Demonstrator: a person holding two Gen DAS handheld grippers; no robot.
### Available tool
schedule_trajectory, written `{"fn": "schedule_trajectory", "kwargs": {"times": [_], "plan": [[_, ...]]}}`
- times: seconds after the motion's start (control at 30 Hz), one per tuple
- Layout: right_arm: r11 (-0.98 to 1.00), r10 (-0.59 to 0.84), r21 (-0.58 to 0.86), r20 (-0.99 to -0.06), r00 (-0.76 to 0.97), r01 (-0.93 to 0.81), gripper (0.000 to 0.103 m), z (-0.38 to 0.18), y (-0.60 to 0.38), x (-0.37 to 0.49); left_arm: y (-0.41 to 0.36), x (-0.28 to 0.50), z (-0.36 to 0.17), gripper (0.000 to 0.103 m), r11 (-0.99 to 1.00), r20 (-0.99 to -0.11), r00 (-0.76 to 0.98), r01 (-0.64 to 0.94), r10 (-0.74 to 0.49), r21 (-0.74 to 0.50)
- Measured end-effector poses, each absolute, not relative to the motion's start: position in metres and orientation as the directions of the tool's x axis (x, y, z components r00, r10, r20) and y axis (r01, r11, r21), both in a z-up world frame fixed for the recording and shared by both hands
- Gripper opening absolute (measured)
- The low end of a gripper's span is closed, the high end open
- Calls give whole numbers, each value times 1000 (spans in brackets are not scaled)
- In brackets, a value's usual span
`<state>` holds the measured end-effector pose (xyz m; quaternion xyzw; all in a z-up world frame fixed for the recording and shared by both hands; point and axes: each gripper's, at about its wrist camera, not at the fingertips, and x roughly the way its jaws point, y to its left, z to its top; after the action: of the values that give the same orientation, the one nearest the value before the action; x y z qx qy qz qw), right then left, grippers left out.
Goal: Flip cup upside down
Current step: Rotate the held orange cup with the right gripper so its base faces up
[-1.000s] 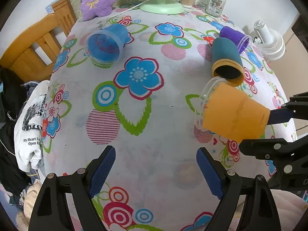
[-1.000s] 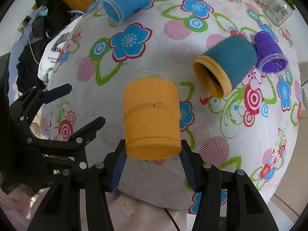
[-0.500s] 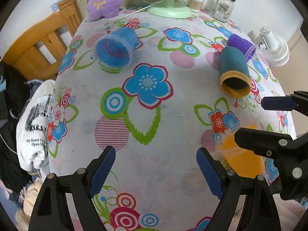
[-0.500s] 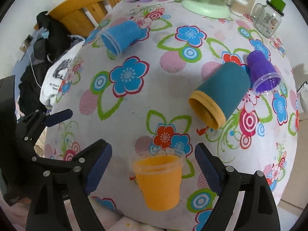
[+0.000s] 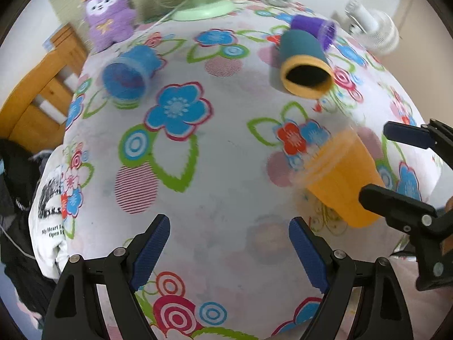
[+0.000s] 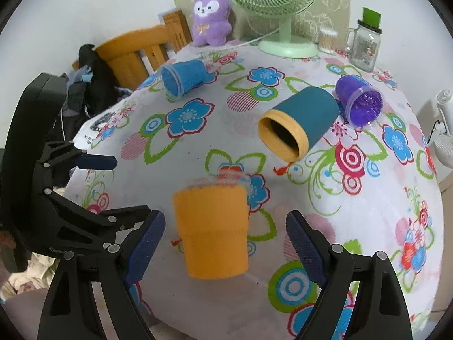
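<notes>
Your worktop (image 5: 226, 198), under a flowered cloth, fills both views. Only the right wrist view shows the green fan (image 6: 271, 0) whole, with the glass jar (image 6: 365, 48) beside it; the left wrist view cuts them off at the top. Your right hand-held gripper (image 6: 225, 243) is spread wide, its pads clear of the orange cup (image 6: 212, 232) between them. The cup looks mouth-down near the worktop's front edge, blurred. Your left hand-held gripper (image 5: 229, 246) is spread too, empty. Farther back lie the teal cup (image 6: 300, 119), blue cup (image 6: 184, 76) and purple cup (image 6: 359, 102), all on their sides.
</notes>
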<state>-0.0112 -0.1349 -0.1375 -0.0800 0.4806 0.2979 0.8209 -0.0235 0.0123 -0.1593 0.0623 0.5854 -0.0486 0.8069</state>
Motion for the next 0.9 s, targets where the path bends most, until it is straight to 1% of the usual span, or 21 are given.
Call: {"fn": "schedule_trajectory", "kwargs": {"times": [0.07,0.13,0.3,0.57,0.6,0.63,0.73,0.8,0.9], "plan": [[817,416,161,-830,372,-554,87,-145,-139,-17,8,-26,-162,88,983,-952,307,176,-4,52],[825,423,173,-821,385,-538,83,-153,-142,-24,6,-28,-165,88,979,-953,303,197,-11,51],[844,446,208,-785,430,-495,81,-166,-149,-35,3,-30,-170,88,965,-954,300,252,-10,69],[850,487,259,-720,495,-459,72,-184,-154,-44,-3,-30,-175,88,943,-951,309,321,-16,88],[851,490,266,-713,502,-452,69,-186,-156,-45,-4,-30,-176,88,940,-950,311,327,-15,92],[852,493,274,-708,506,-447,63,-188,-157,-45,-6,-30,-177,88,937,-949,314,335,-14,97],[856,490,276,-704,514,-438,59,-191,-160,-45,-7,-30,-179,88,933,-949,315,346,-20,95],[863,478,269,-710,517,-428,58,-188,-160,-45,-8,-29,-178,88,933,-951,307,348,-25,88],[866,470,284,-743,477,-411,58,-174,-158,-38,-7,-28,-173,88,939,-957,286,339,-43,59]]}}
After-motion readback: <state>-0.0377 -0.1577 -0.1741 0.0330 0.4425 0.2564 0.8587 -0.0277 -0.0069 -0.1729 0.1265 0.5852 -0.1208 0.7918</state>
